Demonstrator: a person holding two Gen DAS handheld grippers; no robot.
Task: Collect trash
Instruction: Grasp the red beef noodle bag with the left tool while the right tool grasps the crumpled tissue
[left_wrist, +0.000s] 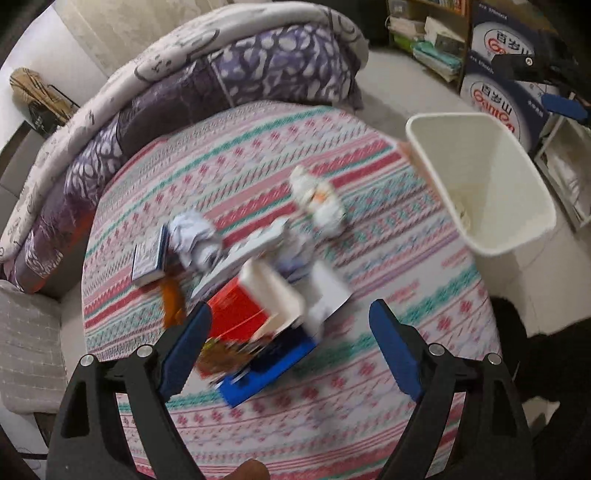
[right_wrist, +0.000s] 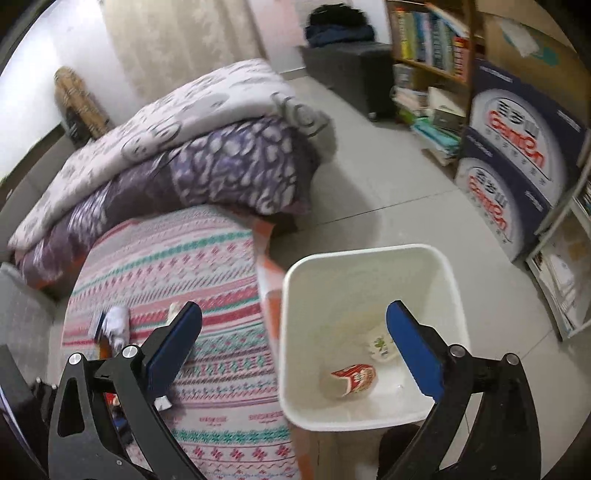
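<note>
Left tongs (left_wrist: 290, 325): jaws spread wide, nothing held, poised above the litter heap at centre frame of the left view. Right tongs (right_wrist: 293, 325): jaws likewise wide apart and empty, over the near rim of the white bin (right_wrist: 458, 291), lower right of the right view.

Location of trash: a loose pile on the patterned bedspread (left_wrist: 369, 406). It comprises a red carton (left_wrist: 232, 314) with a pale flap, a blue box (left_wrist: 273, 369) beneath it, a crumpled paper ball (left_wrist: 192, 236) to the upper left, a small book-like pack (left_wrist: 147, 258) beside that, and a crumpled wrapper (left_wrist: 317, 199) lying apart toward the bin. The view is motion-blurred, so finer detail cannot be confirmed. The bin already contains a red paper cup (right_wrist: 351, 376) and a white scrap (right_wrist: 380, 347).

Handling assessment: all items appear light. The cartons look like thin card, moderately stiff, and likely to crush under a hard squeeze; best taken across a narrow wall or the upstanding flap. The paper ball and wrapper are soft and compressible; a pinch through the bulk should hold. Items overlap, so lifting one may drag its neighbours.
</note>
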